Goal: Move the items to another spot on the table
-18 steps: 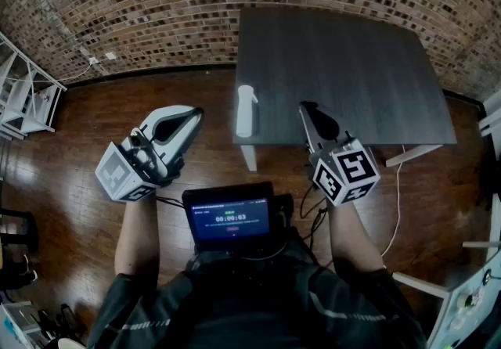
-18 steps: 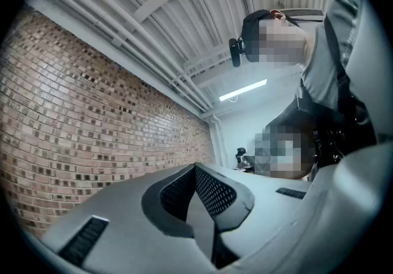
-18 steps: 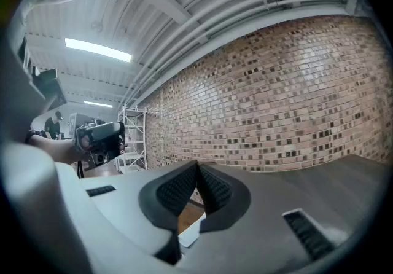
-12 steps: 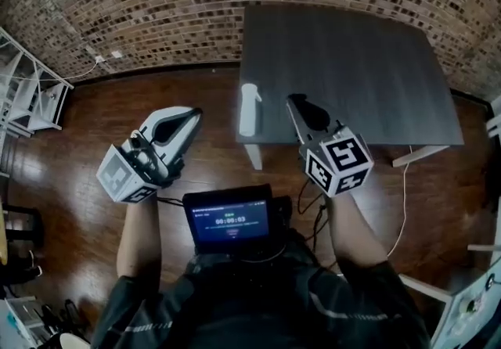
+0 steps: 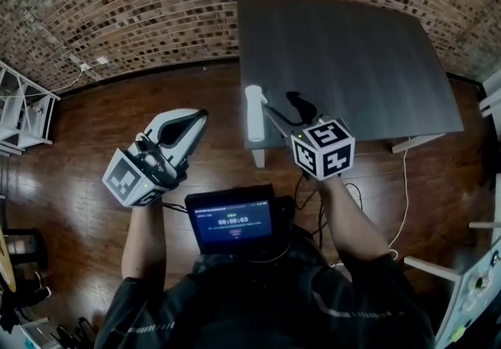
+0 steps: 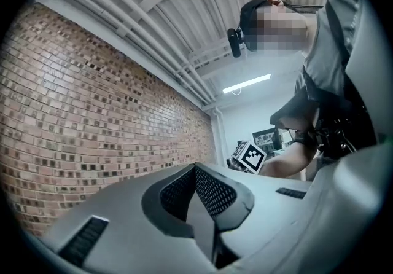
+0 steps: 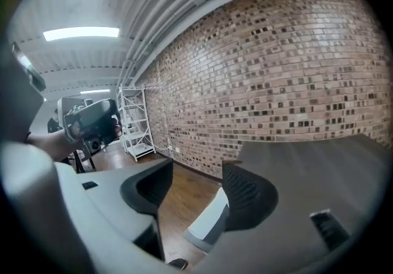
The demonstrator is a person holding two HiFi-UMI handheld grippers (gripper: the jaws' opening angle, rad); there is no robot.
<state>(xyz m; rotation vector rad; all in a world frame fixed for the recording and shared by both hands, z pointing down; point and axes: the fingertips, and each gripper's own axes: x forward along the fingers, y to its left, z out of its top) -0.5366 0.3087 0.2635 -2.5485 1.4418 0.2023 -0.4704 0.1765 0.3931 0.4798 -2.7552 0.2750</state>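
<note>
A white bottle-shaped item lies at the near left corner of the dark grey table. My right gripper reaches over that corner from the right, open, its tips just beside the item and apart from it. In the right gripper view the white item shows low in the gap between the jaws of my right gripper, partly hidden by the right jaw. My left gripper hangs over the wooden floor left of the table. In its own view my left gripper has its pads together, with nothing held.
A brick wall runs behind the table. A white shelf rack stands at the far left on the wooden floor. A small screen sits at the person's chest. A white cable trails under the table's right side.
My right gripper has moved left along the table's near edge, closing in on the white item. The left gripper has stayed in about the same place.
</note>
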